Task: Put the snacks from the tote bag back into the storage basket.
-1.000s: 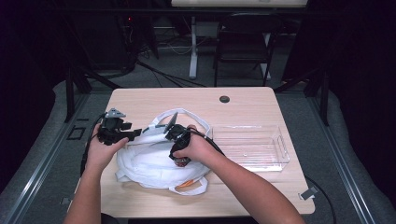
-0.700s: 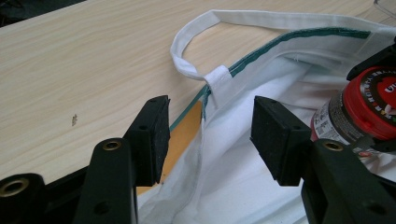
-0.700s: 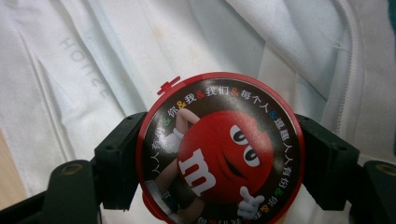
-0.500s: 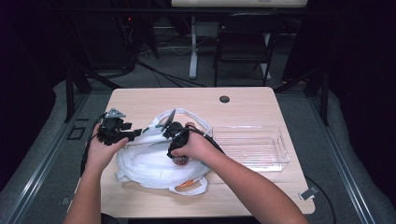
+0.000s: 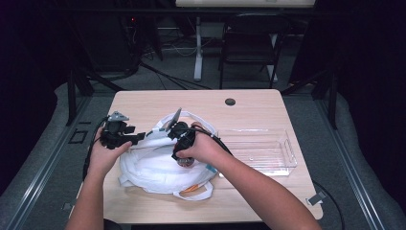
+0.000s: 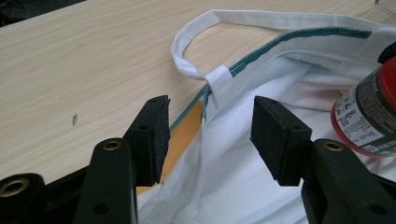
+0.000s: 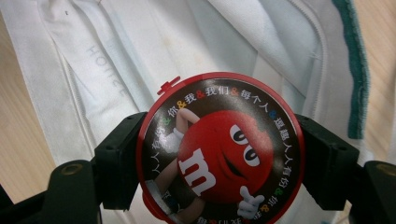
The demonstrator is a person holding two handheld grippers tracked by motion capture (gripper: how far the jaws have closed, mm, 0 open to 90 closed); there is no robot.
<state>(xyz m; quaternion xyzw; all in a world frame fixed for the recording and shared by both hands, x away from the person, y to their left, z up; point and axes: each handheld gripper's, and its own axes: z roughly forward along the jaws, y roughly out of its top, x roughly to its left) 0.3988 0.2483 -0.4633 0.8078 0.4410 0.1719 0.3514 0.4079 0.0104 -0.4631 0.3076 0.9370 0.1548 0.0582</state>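
Note:
A white cloth tote bag [image 5: 153, 167] with green trim lies on the wooden table [image 5: 201, 103]. My right gripper [image 5: 181, 141] is shut on a red M&M's can [image 7: 219, 149], held over the bag's open mouth with its lid facing the camera. My left gripper [image 5: 117, 134] is at the bag's left rim. In the left gripper view its jaws stand open with the bag's rim [image 6: 208, 100] and green trim between them, and the can [image 6: 369, 116] shows at the right. A strap handle [image 6: 187, 42] loops onto the table.
A clear plastic tray [image 5: 258, 148] stands to the right of the bag. Something orange [image 5: 191, 188] peeks out at the bag's near edge. A round cable hole [image 5: 230, 101] sits near the table's far edge. A chair [image 5: 249, 48] stands beyond the table.
The right gripper with the can has shifted only slightly over the bag's mouth. The left gripper stays at the bag's rim.

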